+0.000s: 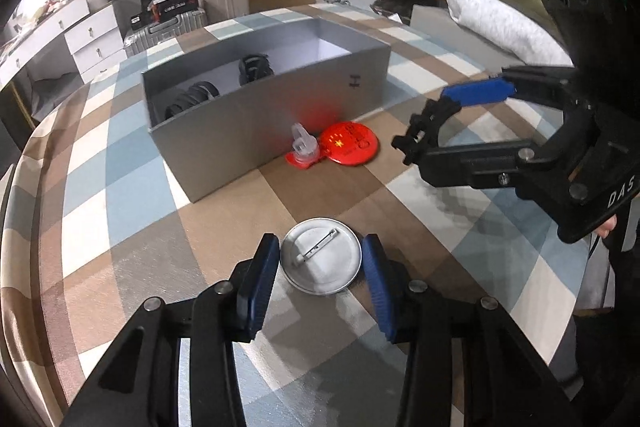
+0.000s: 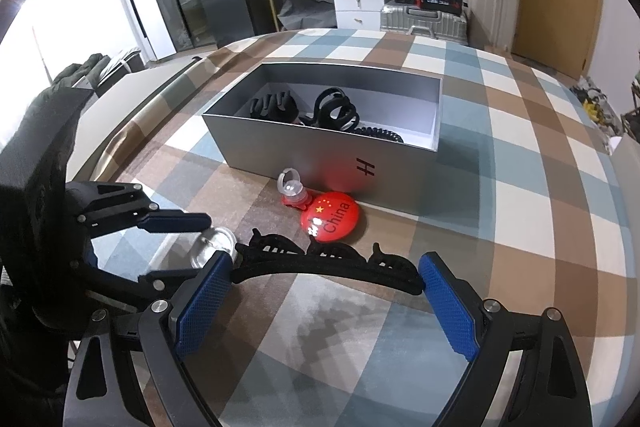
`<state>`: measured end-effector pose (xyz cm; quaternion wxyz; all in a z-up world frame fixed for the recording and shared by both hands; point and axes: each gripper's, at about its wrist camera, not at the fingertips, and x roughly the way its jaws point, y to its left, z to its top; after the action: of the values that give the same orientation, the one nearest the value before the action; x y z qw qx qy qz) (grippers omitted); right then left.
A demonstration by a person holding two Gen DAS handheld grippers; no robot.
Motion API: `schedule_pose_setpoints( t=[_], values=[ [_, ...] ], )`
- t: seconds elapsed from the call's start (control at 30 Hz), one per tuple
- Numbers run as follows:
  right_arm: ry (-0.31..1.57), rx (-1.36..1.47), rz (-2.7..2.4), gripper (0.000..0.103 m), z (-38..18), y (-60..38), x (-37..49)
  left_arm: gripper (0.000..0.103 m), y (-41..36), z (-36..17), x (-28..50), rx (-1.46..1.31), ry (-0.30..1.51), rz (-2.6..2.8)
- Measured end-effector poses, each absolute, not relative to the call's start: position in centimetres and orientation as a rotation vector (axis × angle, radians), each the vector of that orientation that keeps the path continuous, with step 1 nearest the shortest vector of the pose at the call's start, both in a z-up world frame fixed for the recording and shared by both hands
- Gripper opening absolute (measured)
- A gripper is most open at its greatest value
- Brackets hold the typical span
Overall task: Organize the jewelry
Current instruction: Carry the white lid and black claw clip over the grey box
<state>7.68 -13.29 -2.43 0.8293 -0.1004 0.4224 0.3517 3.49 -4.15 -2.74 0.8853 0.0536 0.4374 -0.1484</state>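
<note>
Gripping a black hair clip (image 2: 328, 263), the right hand-held gripper (image 2: 326, 297) sees inside the box (image 2: 320, 155); left clenches pin badge (image 1: 321, 257).

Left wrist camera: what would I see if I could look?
The left claw closes around a silver pin badge lying face down on a checked cloth. Behind sit a red badge and a grey box.

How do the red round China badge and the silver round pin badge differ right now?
The red round China badge lies printed face up; the silver round pin badge lies back up, its clasp pin showing.
The red badge sits against the grey open box, beside a clear plastic clip; the silver badge lies apart from the box.
Nothing grips the red badge; the left gripper has its blue pads at the silver badge's edges.
Both are round and rest on the checked cloth.
</note>
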Motion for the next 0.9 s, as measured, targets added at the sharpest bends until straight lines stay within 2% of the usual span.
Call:
schedule_pose_setpoints(
  t=[0.53, 0.9],
  values=[
    [0.766, -0.089, 0.731, 0.094, 0.0, -15.0, 7.9, 0.037, -1.7, 1.0, 3.0, -0.049, 0.669, -0.22],
    [0.728, -0.005, 0.724, 0.095, 0.6, -15.9, 8.5, 0.037, -0.1, 1.7, 3.4, -0.125, 0.61, -0.169]
  ],
)
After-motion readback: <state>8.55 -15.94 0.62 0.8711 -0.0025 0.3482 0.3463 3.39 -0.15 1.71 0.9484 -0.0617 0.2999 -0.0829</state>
